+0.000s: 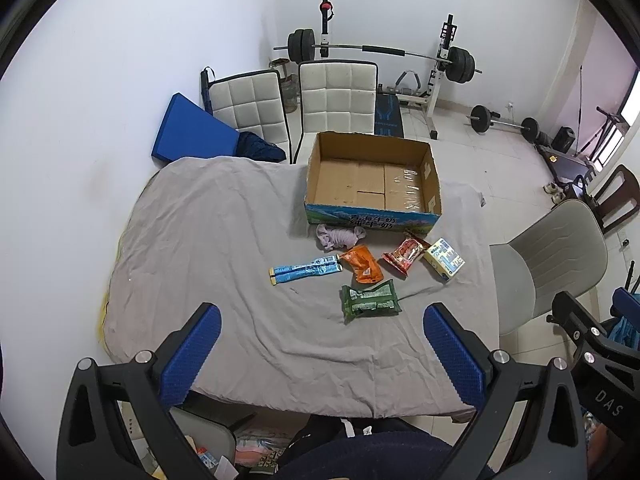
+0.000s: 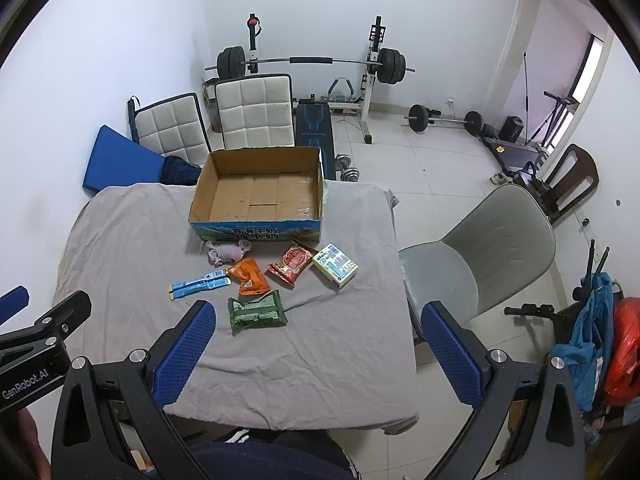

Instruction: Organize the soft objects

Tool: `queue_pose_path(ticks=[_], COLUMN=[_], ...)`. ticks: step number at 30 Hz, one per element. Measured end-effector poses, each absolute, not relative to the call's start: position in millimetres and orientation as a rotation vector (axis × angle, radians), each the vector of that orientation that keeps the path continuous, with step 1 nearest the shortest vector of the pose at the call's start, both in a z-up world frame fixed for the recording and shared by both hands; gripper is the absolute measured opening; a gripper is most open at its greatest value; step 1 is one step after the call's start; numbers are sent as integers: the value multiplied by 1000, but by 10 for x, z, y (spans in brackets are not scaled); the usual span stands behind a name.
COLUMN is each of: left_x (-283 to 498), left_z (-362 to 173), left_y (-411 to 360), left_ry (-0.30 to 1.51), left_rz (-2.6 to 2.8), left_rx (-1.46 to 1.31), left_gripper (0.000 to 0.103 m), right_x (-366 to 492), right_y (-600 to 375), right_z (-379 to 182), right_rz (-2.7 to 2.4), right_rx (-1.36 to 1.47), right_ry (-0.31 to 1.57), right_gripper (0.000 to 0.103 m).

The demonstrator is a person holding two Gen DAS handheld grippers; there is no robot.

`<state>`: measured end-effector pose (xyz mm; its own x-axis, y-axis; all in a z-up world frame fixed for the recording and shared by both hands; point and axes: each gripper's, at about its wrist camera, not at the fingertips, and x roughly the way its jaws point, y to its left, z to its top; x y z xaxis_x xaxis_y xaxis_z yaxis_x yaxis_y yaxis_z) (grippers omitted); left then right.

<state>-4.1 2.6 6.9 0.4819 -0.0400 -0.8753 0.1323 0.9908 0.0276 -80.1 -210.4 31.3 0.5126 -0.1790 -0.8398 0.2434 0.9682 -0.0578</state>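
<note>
The fingers (image 1: 456,356) of the left gripper (image 1: 322,354) and of the right gripper (image 2: 316,354) are spread wide and empty, held above the near edge of the worktop (image 1: 208,240). No packet has been taken up yet: the green (image 1: 370,301), orange (image 1: 362,266), red (image 1: 404,256) and blue (image 1: 306,270) packets, a small carton (image 1: 444,259) and a cloth wad (image 1: 340,236) lie just before the empty box (image 1: 372,216). The green packet, being nearest, is judged the likely first pick; a descent and a gentle closing across it would be called for.

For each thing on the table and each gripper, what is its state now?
Box: open, empty, upright.
Cloth: crumpled, touching the box front.
Blue packet: lying flat.
Orange packet: lying flat.
Red packet: lying flat.
White carton: lying on its side.
Green packet: lying flat.
Left gripper: open, empty.
Right gripper: open, empty.
</note>
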Motion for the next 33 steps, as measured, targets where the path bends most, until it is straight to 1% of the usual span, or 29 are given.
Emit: queue_pose_path(ticks=[8,33], left_x=[-61,-78], left_z=[151,116], left_y=[30,18], left_ry=[1040,1045], left_rz=[-104,-104], left_rx=[102,84], left_gripper=[103,103], right_x=[-811,-803], right_y=[-2131,-2143], right_z=[338,427], right_rz=[-252,-246], right_rx=[81,64], right_ry=[993,974], right_gripper=[103,103])
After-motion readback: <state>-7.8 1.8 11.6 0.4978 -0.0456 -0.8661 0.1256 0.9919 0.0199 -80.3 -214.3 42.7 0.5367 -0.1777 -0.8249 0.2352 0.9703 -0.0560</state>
